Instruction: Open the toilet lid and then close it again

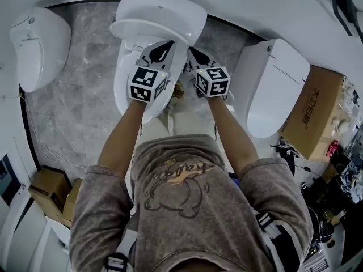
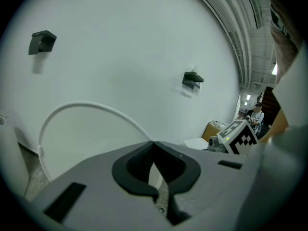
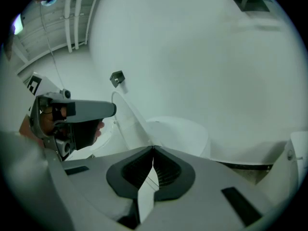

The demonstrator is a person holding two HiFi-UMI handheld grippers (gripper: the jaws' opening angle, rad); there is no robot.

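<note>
White ceramic toilet (image 1: 126,67) on the grey marbled floor (image 1: 74,112), its white oval lid (image 1: 161,10) standing raised at the back of the bowl.
Left hand-held gripper (image 1: 167,44) and right hand-held gripper (image 1: 191,51) hover side by side above the bowl, just in front of the raised lid. Each has its jaws pressed together with nothing held between them.

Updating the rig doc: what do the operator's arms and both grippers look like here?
Both alike: left gripper and right gripper are light grey moulded shells with black lining at the fingers, each carrying a white cube with black square markers. The sleeves are mottled grey-brown and end around the elbow; forearms bare.
</note>
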